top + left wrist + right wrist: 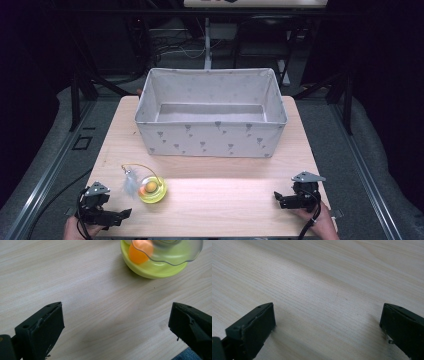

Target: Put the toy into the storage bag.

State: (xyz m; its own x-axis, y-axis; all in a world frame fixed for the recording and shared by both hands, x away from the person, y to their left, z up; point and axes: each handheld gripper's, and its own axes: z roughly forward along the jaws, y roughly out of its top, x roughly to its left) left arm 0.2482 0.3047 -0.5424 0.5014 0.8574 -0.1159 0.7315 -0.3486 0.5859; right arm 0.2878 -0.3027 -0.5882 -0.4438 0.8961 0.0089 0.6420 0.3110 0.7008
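Observation:
A yellow-green cat toy (152, 189) with a clear wavy top and an orange ball inside stands on the wooden table (215, 200), front left. A white feather on a curved wire (131, 180) rises from its left side. My left gripper (125, 214) rests at the front left corner, open, its jaws pointing right toward the toy (155, 257), which lies a short way ahead of them. My right gripper (276, 197) rests at the front right, open, jaws pointing left over bare wood (324, 297). Neither holds anything.
A large grey fabric bin (212, 112) with small printed motifs stands open at the back middle of the table. Bare wood stretches between the two grippers. Dark frame legs and cables stand beyond the far edge.

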